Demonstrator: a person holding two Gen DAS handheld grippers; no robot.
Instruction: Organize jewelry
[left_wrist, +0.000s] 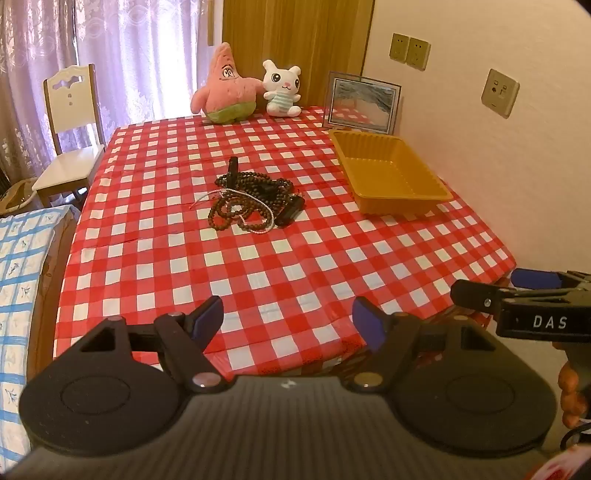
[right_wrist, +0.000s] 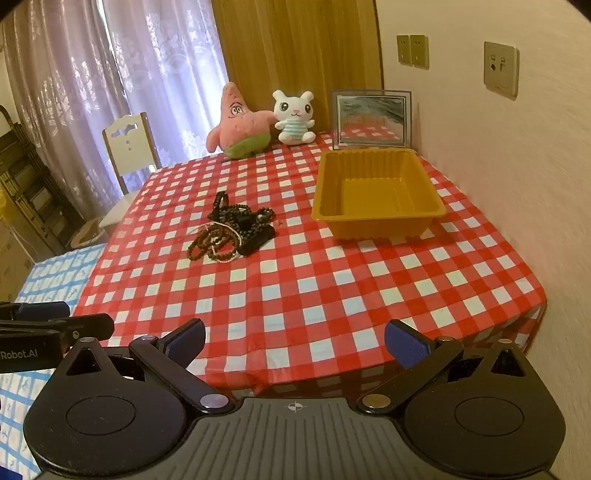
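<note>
Start of task, nothing picked. Left tool (left_wrist: 288, 317) spread wide, empty, hovering over near edge of bench (left_wrist: 258, 266). Right tool (right_wrist: 295, 341) likewise spread, empty, just beside it. Jewelry pile (left_wrist: 255, 201) — tangled brown bead strands, thin white strand, dark clips — lies mid-bench, well apart from both tools. Yellow tray (left_wrist: 391, 173) right of pile, far right by wall, empty; likely destination. Next move, by judgement: reach forward, pinch single strand; tangle may drag neighbours. Far edge: pink star plush (left_wrist: 223, 86), white bunny plush (left_wrist: 282, 88), picture frame (left_wrist: 362, 103); none obstructing.
</note>
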